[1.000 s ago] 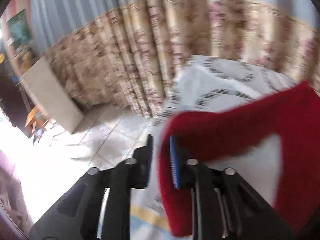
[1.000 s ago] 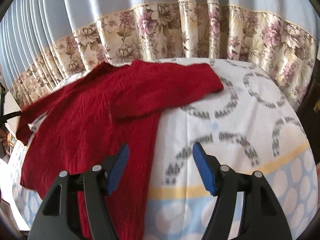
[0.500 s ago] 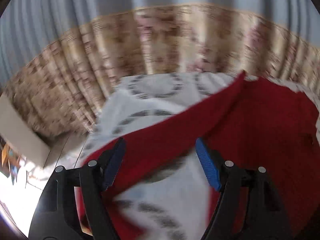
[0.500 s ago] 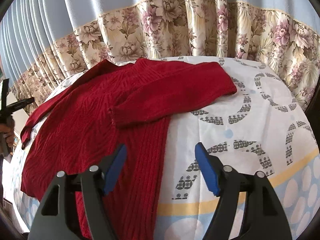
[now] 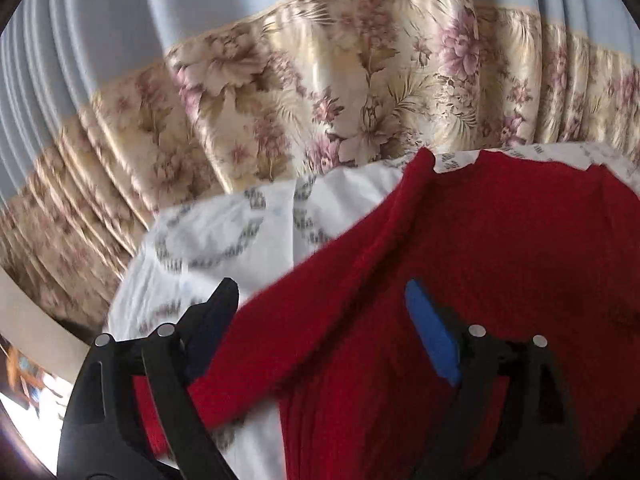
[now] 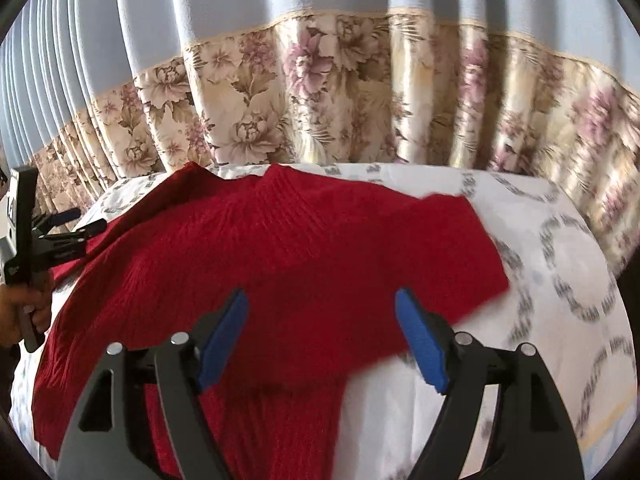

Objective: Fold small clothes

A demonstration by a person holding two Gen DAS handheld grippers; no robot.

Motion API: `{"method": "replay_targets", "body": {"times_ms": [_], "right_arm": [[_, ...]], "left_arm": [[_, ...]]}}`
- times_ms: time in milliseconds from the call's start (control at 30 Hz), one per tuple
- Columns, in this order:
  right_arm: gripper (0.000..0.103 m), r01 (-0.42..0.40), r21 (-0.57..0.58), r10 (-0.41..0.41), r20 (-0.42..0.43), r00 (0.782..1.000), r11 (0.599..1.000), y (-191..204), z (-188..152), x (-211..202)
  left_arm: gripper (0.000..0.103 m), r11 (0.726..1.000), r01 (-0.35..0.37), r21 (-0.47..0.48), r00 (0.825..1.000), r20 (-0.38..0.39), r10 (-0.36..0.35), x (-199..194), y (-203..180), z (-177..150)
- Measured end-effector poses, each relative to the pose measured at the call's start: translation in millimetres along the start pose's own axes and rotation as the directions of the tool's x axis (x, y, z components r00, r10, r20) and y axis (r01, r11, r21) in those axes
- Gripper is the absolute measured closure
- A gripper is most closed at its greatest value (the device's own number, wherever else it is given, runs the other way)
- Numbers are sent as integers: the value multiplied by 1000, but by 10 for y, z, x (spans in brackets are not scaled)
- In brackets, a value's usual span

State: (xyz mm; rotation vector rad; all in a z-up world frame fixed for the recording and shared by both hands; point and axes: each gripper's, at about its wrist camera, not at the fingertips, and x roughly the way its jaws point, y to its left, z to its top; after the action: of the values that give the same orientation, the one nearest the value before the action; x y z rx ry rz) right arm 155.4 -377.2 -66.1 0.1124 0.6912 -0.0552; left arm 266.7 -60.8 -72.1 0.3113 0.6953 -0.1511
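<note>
Red knitted sweater (image 6: 280, 264) lies spread across the surface (image 6: 560, 248), which wears a white cloth printed with grey rings; it fills the middle and lower left of the right wrist view. One sleeve (image 6: 440, 248) is folded across the body and ends toward the right of that frame. The neck edge sits at the far side, close to the hanging curtain (image 6: 320, 92), which is pale blue above and floral beige below.

The right tongs (image 6: 322, 340) stand open at the bottom centre of their own view, blue pads well apart, and have just been opening wider. They hang over the folded sleeve and the body of the sweater; nothing is pinched between the pads.

The left tongs (image 5: 324, 328) are also open, at the bottom centre of the left wrist view, and their jaws have just been spreading. The other sleeve (image 5: 320, 320) runs diagonally from lower left to upper right of that frame, passing between the two fingers, but the pads do not press on it. White cloth shows to the left of it.

At the left edge of the right wrist view, a hand (image 6: 24, 312) holds the handle of the left tongs, whose tips reach over the sweater's edge.
</note>
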Motion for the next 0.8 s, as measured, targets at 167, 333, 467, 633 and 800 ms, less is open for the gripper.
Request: {"method": "replay_targets", "body": {"times_ms": [167, 333, 467, 633, 800], "right_arm": [[26, -10, -13, 10, -1, 1000, 1000, 54, 127, 125], [26, -4, 18, 5, -11, 1000, 1000, -44, 143, 208], [26, 9, 28, -9, -18, 1000, 1000, -142, 142, 260], [26, 33, 40, -32, -34, 999, 999, -254, 123, 342], [26, 71, 61, -69, -36, 997, 996, -447, 80, 332]], "left_arm": [[21, 998, -20, 60, 998, -62, 23, 352, -94, 149], [100, 997, 63, 55, 985, -167, -53, 650, -98, 170], [100, 1000, -30, -1, 992, -122, 30, 715, 94, 336], [82, 988, -119, -97, 984, -148, 104, 985, 400, 553], [22, 960, -226, -165, 967, -155, 201, 892, 551, 564]]}}
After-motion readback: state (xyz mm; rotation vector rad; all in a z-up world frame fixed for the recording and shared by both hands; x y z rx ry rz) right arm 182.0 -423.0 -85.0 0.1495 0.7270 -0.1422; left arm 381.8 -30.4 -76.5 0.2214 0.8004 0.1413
